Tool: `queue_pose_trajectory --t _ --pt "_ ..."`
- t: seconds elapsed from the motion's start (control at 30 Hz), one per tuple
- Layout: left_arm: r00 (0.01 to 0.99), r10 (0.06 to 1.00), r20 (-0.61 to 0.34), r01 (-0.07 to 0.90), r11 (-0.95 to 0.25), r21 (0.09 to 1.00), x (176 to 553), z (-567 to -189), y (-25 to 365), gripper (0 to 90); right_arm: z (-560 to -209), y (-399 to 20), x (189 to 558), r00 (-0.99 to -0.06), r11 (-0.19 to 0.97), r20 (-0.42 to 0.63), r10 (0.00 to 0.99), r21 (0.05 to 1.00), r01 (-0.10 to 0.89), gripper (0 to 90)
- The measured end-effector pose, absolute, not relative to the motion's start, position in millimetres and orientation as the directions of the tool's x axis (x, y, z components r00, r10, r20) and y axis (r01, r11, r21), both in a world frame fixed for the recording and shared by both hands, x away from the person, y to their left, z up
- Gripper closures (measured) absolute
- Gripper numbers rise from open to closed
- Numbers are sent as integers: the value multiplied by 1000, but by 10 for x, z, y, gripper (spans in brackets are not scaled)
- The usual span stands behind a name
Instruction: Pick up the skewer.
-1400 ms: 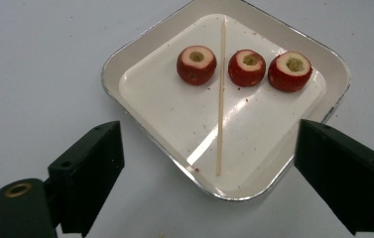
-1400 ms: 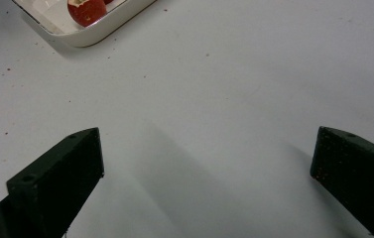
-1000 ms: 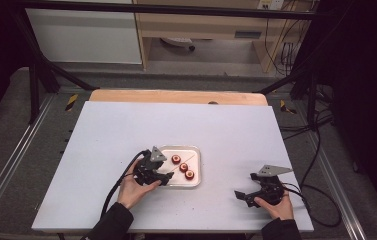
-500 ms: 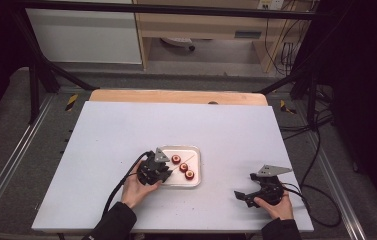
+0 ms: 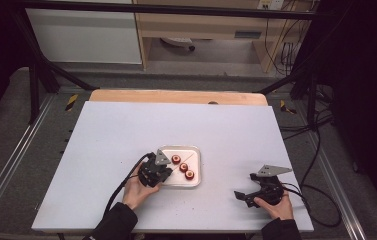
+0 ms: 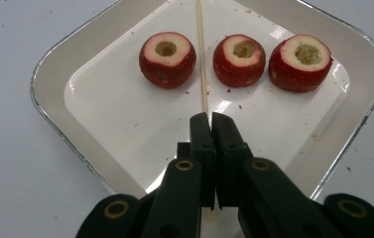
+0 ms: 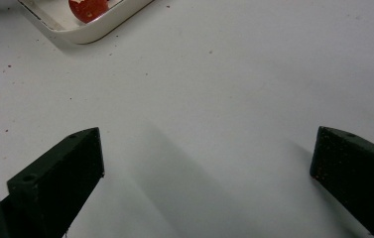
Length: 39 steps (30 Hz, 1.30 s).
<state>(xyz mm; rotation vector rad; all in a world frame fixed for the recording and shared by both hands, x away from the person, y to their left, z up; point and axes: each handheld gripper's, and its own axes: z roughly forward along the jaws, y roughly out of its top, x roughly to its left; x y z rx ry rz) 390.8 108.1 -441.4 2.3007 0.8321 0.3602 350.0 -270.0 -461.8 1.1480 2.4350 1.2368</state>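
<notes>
A tray (image 5: 196, 165) sat near the table's (image 5: 126, 130) front middle, three cored fruit pieces (image 6: 244, 59) in a row inside it, a thin skewer (image 6: 202, 54) lying between the first two; left gripper (image 6: 211, 119) at the tray's left edge, right gripper (image 5: 248, 195) well apart to the right

— What stands beyond the white table (image 5: 126, 130)?
— A wooden strip (image 5: 176, 96) along its far edge; grey floor (image 5: 6, 150) around it; a pale cabinet (image 5: 83, 35) and a wooden shelf unit (image 5: 201, 25) behind; cables (image 5: 286, 45) hanging at right; dark surroundings.
</notes>
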Motion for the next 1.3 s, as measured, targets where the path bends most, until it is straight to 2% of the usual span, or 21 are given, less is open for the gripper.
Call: queue_pose_trajectory --t 0.63,0.83,0.97,1.3 --pt "776 631 14 428 -542 723 3785 -4200 1208 886 -4574 -2639 3484 -699 379 144 700 754 536 6" --pt "797 604 10 412 -555 723 3718 -4126 1171 886 -4510 -2517 3476 -704 424 71 707 754 502 6" --pt "812 583 9 398 -565 722 3673 -4067 1139 885 -4451 -2396 3463 -727 496 -5 686 735 462 13" --pt "859 511 30 349 -628 696 3568 -3980 977 886 -4300 -2064 3392 -792 678 -223 569 671 299 66"
